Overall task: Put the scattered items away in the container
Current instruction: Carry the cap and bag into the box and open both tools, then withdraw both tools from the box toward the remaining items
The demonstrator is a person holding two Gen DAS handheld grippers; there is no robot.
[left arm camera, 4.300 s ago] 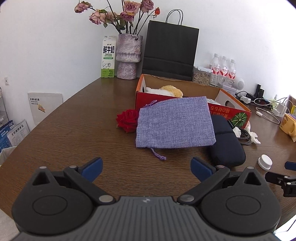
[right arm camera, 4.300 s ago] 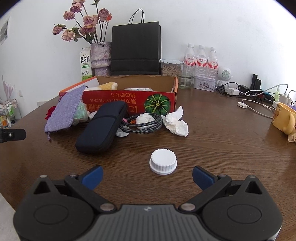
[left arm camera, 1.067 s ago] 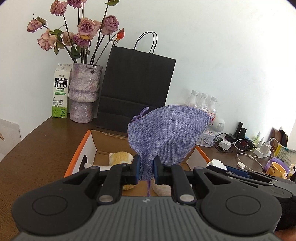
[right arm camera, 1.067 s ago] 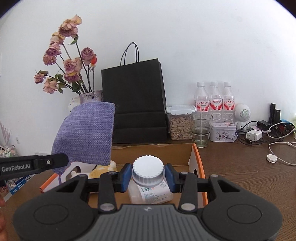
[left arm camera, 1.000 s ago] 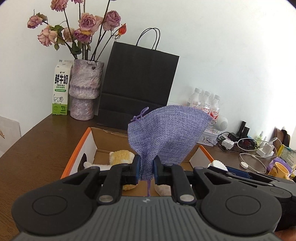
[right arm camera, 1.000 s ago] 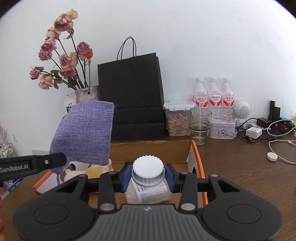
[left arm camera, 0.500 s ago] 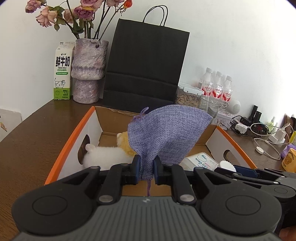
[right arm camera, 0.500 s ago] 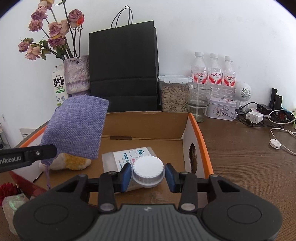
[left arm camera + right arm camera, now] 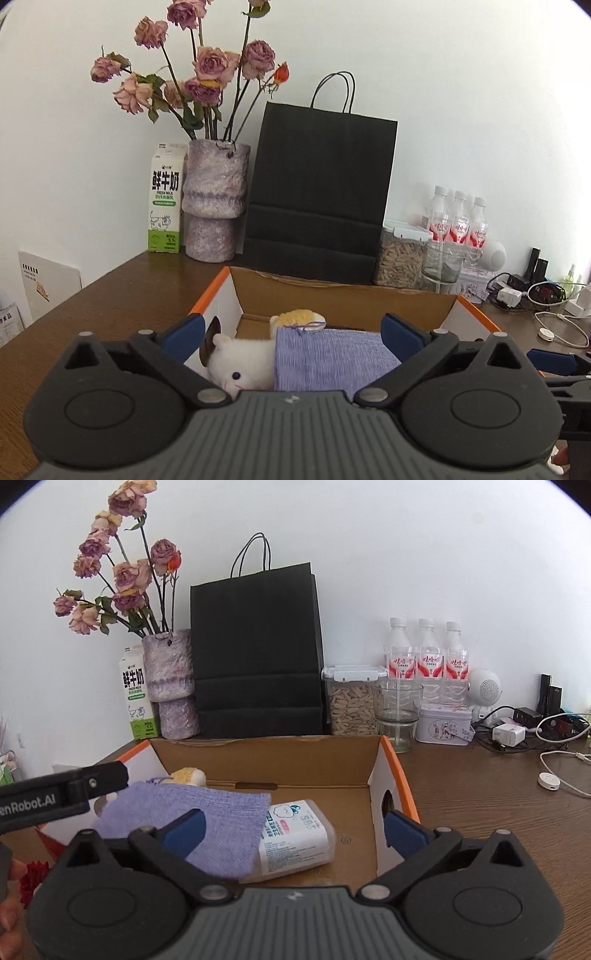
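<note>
Cardboard box point(image 9: 391, 775) holding purple pouch point(image 9: 192, 812), both grippers' jaws opening, empty, milk carton point(image 9: 166, 206) reading "FRESH MILK"

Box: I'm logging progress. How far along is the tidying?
Done: the pouch lies in the box, partly over a plush and a wipes pack. In hand: nothing; the left gripper and right gripper have jaws opening above the box, gripping nothing. Left: a red rose lies outside the box; any other strays are out of view.
</note>
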